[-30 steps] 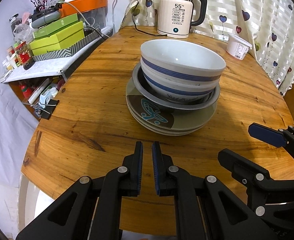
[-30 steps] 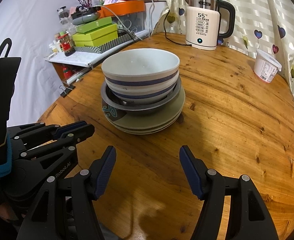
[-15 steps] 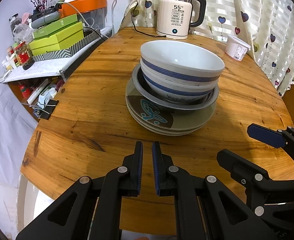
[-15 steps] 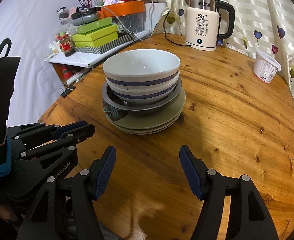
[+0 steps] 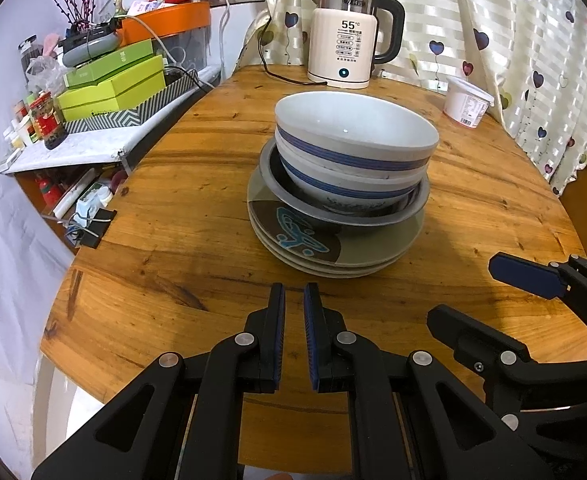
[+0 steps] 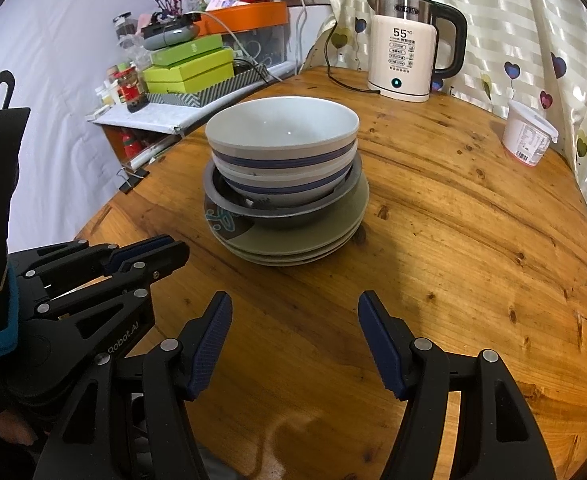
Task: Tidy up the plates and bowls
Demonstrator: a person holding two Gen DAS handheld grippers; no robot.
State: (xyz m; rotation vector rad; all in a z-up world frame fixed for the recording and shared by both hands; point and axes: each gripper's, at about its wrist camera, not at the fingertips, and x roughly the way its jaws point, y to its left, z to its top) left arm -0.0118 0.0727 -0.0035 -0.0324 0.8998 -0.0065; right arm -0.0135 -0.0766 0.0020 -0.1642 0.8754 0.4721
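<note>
Stack of plates and bowls (image 5: 345, 196) sits mid-counter (image 5: 181, 216): two blue-banded bowls nested in a grey metal dish on several flat plates, all upright, dead ahead of both sets of jaws and apart from them, nothing touching. Left gripper (image 5: 293, 320) has its jaws nearly closed on nothing, a thin gap between the pads, with the lowest plate rim just beyond its tips; right gripper (image 6: 295, 344) has its jaws spread wide and empty, the stack ahead and slightly left of centre. Judgement: left sits nearer, but only right's spread could take a rim.
</note>
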